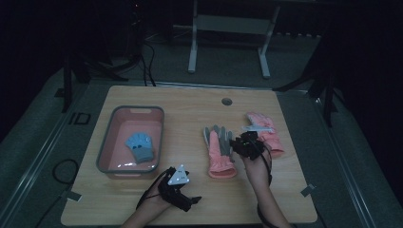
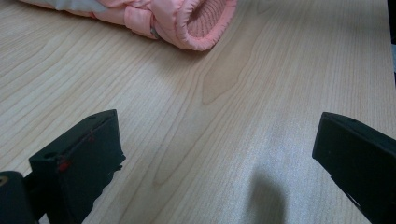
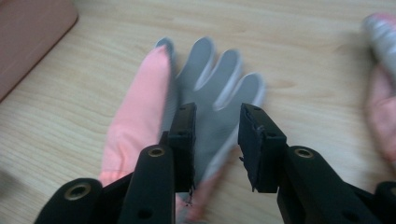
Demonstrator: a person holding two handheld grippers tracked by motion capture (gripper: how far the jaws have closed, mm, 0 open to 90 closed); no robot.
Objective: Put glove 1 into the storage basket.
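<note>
Bin near table's left edge, blue glove inside. Left gripper by front edge, jaws spread wide, holding nothing. Pink glove mid-table, flat, cuff toward front. Right gripper hovering over its grey palm, jaws partly parted, not yet pinching. Second pink glove toward right edge. Risk judged: thin fabric slipping free if pinched too shallow.

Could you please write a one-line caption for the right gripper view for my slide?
The open right gripper hovers over a pink-and-grey glove lying flat on the wooden table.
</note>
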